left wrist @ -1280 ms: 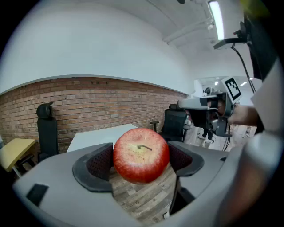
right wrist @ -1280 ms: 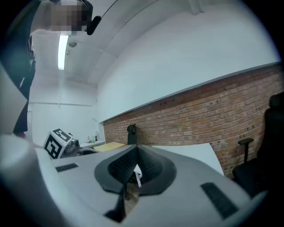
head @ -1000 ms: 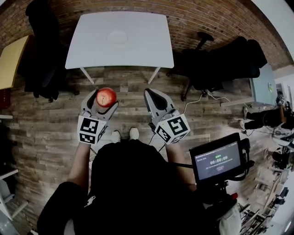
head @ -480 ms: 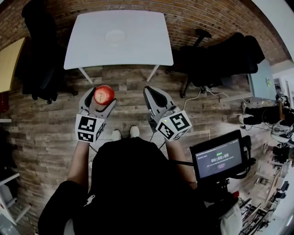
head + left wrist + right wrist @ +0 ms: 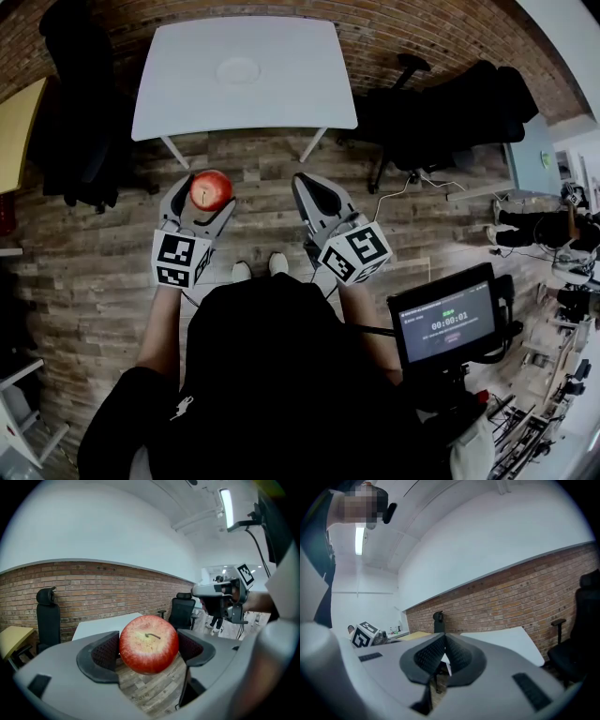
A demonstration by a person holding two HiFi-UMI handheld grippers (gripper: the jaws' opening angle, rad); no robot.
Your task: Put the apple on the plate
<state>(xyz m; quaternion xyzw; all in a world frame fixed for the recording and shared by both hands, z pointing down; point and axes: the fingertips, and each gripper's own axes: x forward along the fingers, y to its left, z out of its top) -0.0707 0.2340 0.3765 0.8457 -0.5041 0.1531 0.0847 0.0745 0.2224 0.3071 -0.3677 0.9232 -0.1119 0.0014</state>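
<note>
Clamping the apple (image 5: 149, 644) for carriage, the left gripper (image 5: 203, 195) faces what seems the plate (image 5: 238, 69) at twelve o'clock, the right gripper (image 5: 308, 187) closed on nothing.

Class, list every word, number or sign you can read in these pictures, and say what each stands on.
"00:00:01", as best it reads: on the monitor screen, head view.
Smaller lines on that screen: too small to read.
Left marker cube and right marker cube: black-and-white square patterns only, no words.
Apple, table: no print.
</note>
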